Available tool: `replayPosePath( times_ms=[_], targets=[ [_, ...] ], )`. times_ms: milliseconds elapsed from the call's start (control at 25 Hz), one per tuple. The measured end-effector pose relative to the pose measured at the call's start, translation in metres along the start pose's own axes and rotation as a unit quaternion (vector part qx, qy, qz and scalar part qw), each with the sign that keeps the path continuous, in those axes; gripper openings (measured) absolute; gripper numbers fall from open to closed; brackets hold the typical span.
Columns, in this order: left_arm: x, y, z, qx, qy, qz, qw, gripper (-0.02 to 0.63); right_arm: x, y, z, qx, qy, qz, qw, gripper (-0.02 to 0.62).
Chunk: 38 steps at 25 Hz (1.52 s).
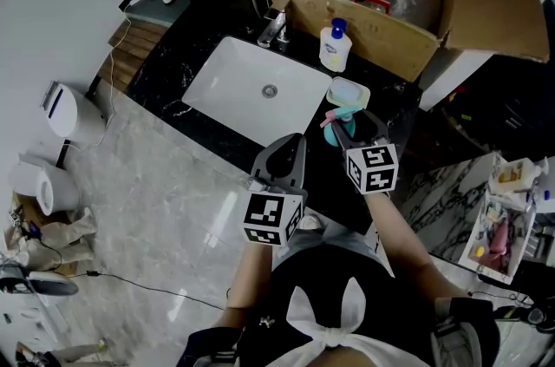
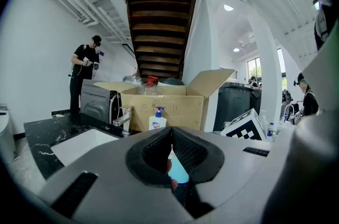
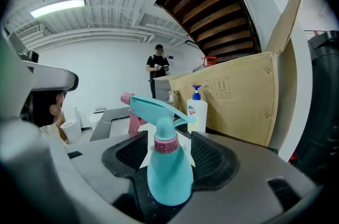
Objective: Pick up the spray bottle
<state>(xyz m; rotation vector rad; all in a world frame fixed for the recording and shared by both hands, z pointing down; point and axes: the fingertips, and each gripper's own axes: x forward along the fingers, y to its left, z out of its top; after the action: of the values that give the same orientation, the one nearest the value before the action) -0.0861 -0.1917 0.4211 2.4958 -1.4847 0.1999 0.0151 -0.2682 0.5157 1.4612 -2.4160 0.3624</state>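
A teal spray bottle (image 1: 338, 127) with a pink collar and a pink nozzle stands upright on the black counter (image 1: 165, 62), just right of the white sink (image 1: 227, 77). My right gripper (image 1: 354, 131) reaches around it. In the right gripper view the spray bottle (image 3: 168, 175) sits deep between the jaws of my right gripper (image 3: 169, 135), which is open, with gaps beside the bottle's neck. My left gripper (image 1: 293, 141) hovers over the sink's near edge, left of the bottle. In its own view my left gripper (image 2: 170, 139) is shut on nothing.
A white pump soap bottle (image 1: 335, 47) stands behind the spray bottle, next to a chrome faucet (image 1: 276, 30). A pale teal cup-like item (image 1: 349, 94) lies between the two bottles. An open cardboard box (image 1: 381, 36) of plastic bottles lines the back. A person (image 2: 85, 74) stands far off.
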Motion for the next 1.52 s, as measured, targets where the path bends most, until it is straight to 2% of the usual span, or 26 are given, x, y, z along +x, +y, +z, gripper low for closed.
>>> replayPosePath(
  times_ms=[240,520,1120,1520],
  targets=[
    [-0.001,-0.003,-0.002,0.001,0.0,-0.001,1.0,0.028,0.004,0.0,0.0,-0.005,0.0,0.002,1.0,0.242],
    [-0.002,-0.006,-0.001,0.003,0.001,-0.001,1.0,0.028,0.005,0.001,-0.002,-0.007,-0.003,0.007,1.0,0.184],
    [-0.004,-0.007,-0.001,0.006,0.003,0.001,1.0,0.028,0.005,0.001,-0.001,0.001,-0.019,0.02,1.0,0.178],
    [-0.004,-0.01,-0.002,0.011,0.009,0.004,0.9999,0.027,0.002,0.004,-0.001,-0.015,-0.013,0.033,0.999,0.172]
  ],
)
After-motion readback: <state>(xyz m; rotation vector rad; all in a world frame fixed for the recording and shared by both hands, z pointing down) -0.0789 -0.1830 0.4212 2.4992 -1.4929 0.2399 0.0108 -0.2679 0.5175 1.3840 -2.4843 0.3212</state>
